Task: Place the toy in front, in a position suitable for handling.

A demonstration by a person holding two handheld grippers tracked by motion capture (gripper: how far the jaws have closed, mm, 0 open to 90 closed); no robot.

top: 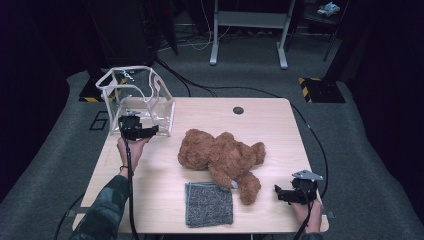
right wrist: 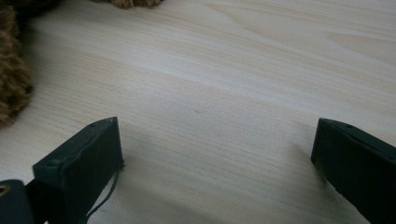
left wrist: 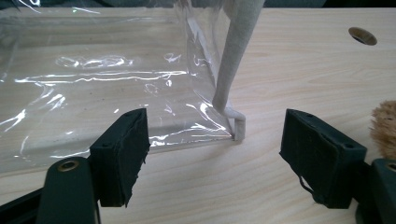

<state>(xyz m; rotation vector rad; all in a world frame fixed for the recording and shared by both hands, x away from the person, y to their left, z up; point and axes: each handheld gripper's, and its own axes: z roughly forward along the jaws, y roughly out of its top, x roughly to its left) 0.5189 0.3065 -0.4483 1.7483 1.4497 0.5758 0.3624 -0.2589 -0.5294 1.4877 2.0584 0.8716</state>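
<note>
Clear plastic bag [top: 137,100] with white trim, standing open at the far left of the bench [top: 280,130]. The left hand-held gripper [left wrist: 215,158] is released, its jaws spread before the bag's near corner. The right hand-held gripper [top: 286,194], also released, rests near right beside the brown teddy bear [top: 220,157]. Risk: the slick film may slip or collapse if pinched off the trim.
</note>
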